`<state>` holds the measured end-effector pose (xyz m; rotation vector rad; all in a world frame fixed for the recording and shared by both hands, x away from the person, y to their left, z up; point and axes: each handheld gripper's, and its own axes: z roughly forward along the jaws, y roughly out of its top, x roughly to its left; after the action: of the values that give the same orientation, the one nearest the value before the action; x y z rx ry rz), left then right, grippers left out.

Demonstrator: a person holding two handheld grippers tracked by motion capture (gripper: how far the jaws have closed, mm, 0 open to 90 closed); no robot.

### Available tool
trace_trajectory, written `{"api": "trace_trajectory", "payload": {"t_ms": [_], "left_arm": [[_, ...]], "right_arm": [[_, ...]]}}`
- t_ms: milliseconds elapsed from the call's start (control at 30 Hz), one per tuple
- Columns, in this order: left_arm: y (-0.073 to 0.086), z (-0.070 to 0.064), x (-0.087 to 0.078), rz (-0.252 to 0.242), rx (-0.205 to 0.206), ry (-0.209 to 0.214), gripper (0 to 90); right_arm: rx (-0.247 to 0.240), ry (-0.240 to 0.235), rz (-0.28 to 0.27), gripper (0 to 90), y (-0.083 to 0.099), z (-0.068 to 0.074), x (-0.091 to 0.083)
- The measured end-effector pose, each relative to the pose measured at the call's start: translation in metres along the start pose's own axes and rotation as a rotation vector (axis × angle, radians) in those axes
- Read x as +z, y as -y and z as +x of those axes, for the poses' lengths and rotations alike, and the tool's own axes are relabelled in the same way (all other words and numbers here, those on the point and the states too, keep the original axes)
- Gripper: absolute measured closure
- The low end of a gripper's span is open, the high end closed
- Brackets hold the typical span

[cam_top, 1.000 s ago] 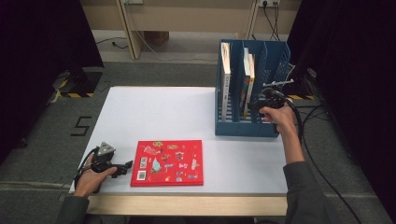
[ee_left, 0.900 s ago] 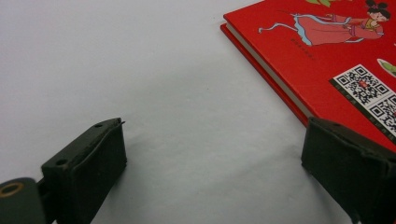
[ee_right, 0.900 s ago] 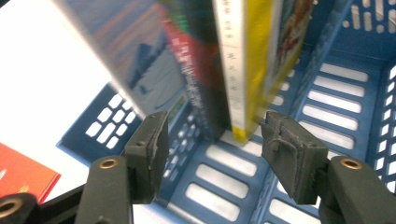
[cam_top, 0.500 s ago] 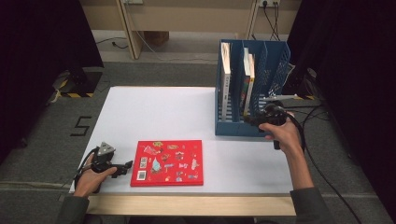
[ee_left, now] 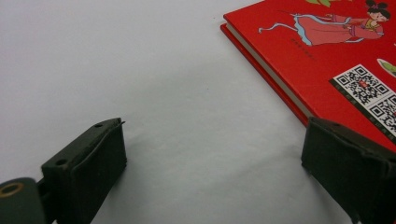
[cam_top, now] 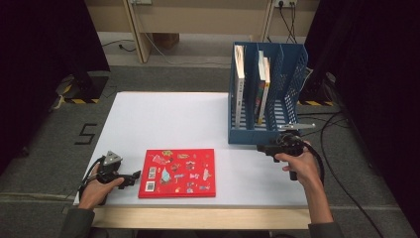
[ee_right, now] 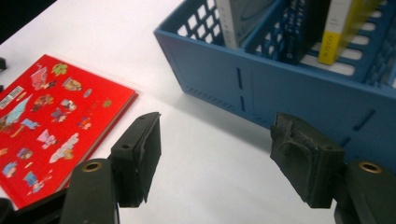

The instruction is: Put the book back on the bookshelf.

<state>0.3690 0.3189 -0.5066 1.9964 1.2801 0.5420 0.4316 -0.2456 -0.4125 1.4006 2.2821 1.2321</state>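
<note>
Blue file rack (cam_top: 247, 134) with upright books (cam_top: 239, 84).

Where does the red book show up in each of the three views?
High view: the red book lies flat on the white table, low and centre, beside the left gripper.
Left gripper view: upper right corner, its near edge by one jaw.
Right gripper view: left side, lying flat.
Shared landmark: the QR code sticker on its cover.

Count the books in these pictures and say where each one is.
4, as far as can be seen. A red book lies flat on the table. Three stand upright in the blue rack: a grey-spined book at its left, then a dark book and a yellow book together. More may be hidden behind the dividers.
</note>
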Motion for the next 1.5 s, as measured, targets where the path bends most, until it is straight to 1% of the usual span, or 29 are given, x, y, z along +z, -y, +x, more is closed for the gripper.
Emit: {"api": "trace_trajectory", "payload": {"t_ms": [67, 167, 233, 333, 400, 467, 567, 700, 800, 867, 933, 1100, 1133, 1200, 1300, 1500], "left_arm": [[0.000, 0.000, 0.000, 0.000, 0.000, 0.000, 5.4], [0.000, 0.000, 0.000, 0.000, 0.000, 0.000, 5.4], [0.000, 0.000, 0.000, -0.001, 0.000, 0.001, 5.4], [0.000, 0.000, 0.000, -0.001, 0.000, 0.000, 5.4], [0.000, 0.000, 0.000, 0.000, 0.000, 0.000, 5.4], [0.000, 0.000, 0.000, 0.000, 0.000, 0.000, 5.4], [0.000, 0.000, 0.000, 0.000, 0.001, 0.000, 5.5], [0.000, 0.000, 0.000, 0.000, 0.000, 0.000, 5.5], [0.000, 0.000, 0.000, 0.000, 0.000, 0.000, 5.4], [0.000, 0.000, 0.000, 0.000, 0.000, 0.000, 5.4], [0.000, 0.000, 0.000, 0.000, 0.000, 0.000, 5.4], [0.000, 0.000, 0.000, 0.000, -0.001, 0.001, 5.4], [0.000, 0.000, 0.000, 0.000, 0.000, 0.001, 5.4], [0.000, 0.000, 0.000, 0.000, 0.000, 0.001, 5.4], [0.000, 0.000, 0.000, 0.000, 0.000, 0.001, 5.4], [0.000, 0.000, 0.000, 0.000, 0.000, 0.001, 5.4]], "right_arm": [[0.009, 0.000, 0.001, 34.2, 0.002, -0.001, 0.000], [0.012, 0.014, 0.004, 33.8, 0.005, -0.002, 0.001], [0.013, -0.001, 0.004, 33.6, 0.007, -0.001, 0.001], [0.022, 0.002, 0.004, 32.7, 0.010, 0.000, 0.000], [0.026, -0.012, 0.001, 32.5, 0.012, 0.000, -0.001], [0.031, -0.006, 0.002, 31.7, 0.013, 0.001, -0.002], [0.026, -0.014, -0.002, 31.1, 0.015, 0.004, -0.003], [0.030, -0.015, 0.001, 29.0, 0.016, 0.007, -0.002], [0.029, -0.014, 0.005, 26.9, 0.018, 0.010, 0.001], [0.044, -0.035, 0.004, 26.7, 0.020, 0.012, 0.006], [0.074, -0.056, 0.011, 25.2, 0.023, 0.014, 0.011], [0.083, -0.072, 0.027, 21.1, 0.027, 0.020, 0.023], [0.076, -0.071, 0.033, 20.0, 0.027, 0.022, 0.025], [0.062, -0.080, 0.041, 19.8, 0.028, 0.026, 0.028], [0.044, -0.093, 0.053, 17.1, 0.030, 0.032, 0.034], [0.021, -0.114, 0.071, 17.1, 0.033, 0.044, 0.041]]}}
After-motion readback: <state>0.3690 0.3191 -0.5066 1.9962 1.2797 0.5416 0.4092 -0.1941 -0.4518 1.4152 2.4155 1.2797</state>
